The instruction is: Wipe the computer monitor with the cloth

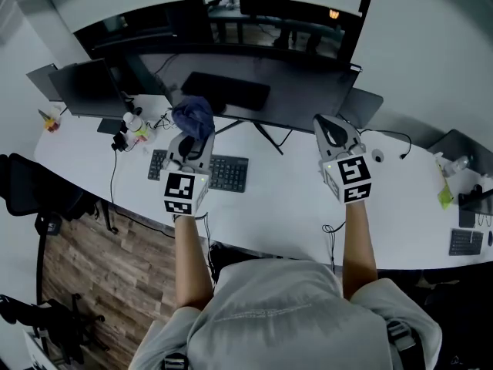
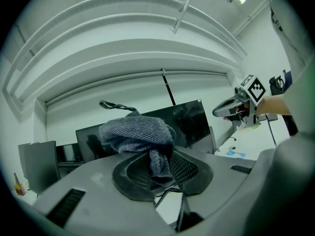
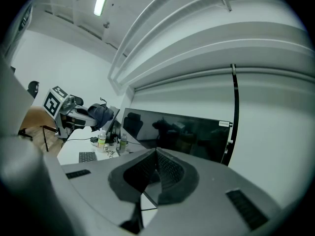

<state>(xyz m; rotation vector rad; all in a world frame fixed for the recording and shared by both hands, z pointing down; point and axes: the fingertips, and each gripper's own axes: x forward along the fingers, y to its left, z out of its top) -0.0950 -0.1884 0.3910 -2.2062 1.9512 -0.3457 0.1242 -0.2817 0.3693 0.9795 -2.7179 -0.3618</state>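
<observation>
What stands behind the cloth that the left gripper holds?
Behind the cloth, the left gripper view shows the dark monitor and a white wall. The cloth covers part of the screen, so that part cannot be seen.

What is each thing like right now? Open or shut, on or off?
Left gripper: shut on the cloth.
Right gripper: shut, nothing in it.
Cloth: bunched up, pinched by one end.
Monitor: upright, screen dark.

I see a blue-grey ribbed cloth (image 2: 135,132), a glossy black monitor (image 3: 182,132), a white table (image 1: 285,199), a dark grey keyboard (image 1: 229,173) and a brown wood-grain floor (image 1: 100,268).
</observation>
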